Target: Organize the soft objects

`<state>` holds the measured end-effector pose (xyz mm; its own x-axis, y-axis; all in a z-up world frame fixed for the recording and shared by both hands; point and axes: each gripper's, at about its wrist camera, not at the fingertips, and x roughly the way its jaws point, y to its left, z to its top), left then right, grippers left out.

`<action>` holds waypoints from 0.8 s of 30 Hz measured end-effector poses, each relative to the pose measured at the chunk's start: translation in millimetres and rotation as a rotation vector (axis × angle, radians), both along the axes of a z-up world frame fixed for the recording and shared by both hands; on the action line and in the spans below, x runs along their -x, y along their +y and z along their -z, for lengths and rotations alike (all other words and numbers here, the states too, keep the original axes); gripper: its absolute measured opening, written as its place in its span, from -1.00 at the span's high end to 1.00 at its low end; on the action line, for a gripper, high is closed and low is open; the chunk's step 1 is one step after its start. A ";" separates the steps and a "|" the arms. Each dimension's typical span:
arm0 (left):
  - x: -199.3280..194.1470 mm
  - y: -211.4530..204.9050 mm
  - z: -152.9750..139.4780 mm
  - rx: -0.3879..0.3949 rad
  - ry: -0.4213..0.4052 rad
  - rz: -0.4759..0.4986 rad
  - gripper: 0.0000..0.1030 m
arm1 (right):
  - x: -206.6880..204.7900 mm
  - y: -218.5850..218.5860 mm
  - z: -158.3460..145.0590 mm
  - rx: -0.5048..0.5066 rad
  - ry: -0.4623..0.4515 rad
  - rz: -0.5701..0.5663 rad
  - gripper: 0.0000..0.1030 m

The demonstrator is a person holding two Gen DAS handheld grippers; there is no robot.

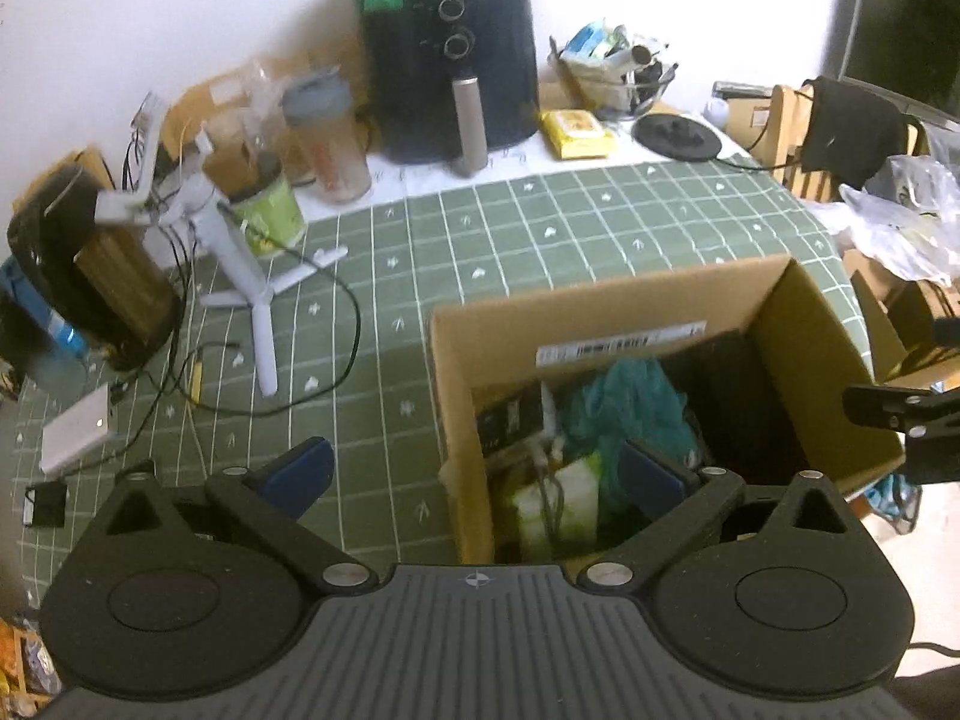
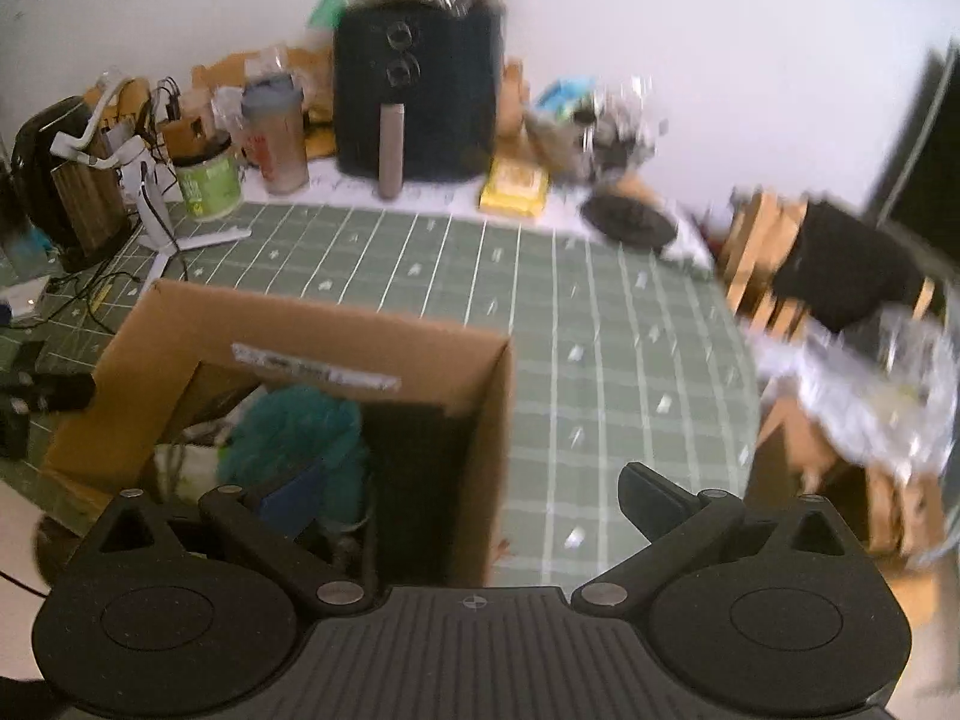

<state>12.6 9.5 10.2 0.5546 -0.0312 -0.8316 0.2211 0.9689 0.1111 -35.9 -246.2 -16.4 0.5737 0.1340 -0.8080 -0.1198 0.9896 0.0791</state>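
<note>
With my left gripper (image 1: 477, 471) and right gripper (image 2: 474, 498) both wide and empty, the fluffy teal cloth (image 1: 624, 414) sits in the brown cardboard box (image 1: 600, 306) at the table's near edge, where a careless reach risks tipping it off.

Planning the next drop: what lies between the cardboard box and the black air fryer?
Only bare green gridded tablecloth between cardboard box and air fryer, in both wrist views.

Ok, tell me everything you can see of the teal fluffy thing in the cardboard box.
The teal fluffy thing looks like soft, shaggy fabric, bunched into a loose mound. It lies inside the open cardboard box, near the middle, under the labelled far wall. A white-and-green item sits against its left side, with dark contents on its right. Neither tongs grip it.
</note>
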 end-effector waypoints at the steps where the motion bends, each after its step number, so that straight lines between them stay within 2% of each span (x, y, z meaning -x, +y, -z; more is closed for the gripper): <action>1: 1.6 2.2 1.0 -0.001 0.005 0.001 -1.00 | 0.2 1.5 1.2 -0.009 0.024 0.007 -1.00; 12: 13.3 25.3 21.4 0.038 0.159 -0.041 -1.00 | 13.8 29.3 19.5 0.060 0.216 -0.021 -1.00; 18: 18.1 32.1 34.3 0.038 0.249 -0.057 -1.00 | 20.3 35.5 27.6 0.104 0.272 -0.036 -1.00; 24: 24.2 31.4 36.2 0.033 0.267 -0.062 -1.00 | 25.7 36.1 31.4 0.121 0.300 -0.043 -1.00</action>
<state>-11.5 40.9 -25.9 0.3178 -0.0337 -0.9475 0.1788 0.9836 0.0250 -61.6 -210.1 -47.8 0.3038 0.0459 -0.9516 -0.1511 0.9885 -0.0006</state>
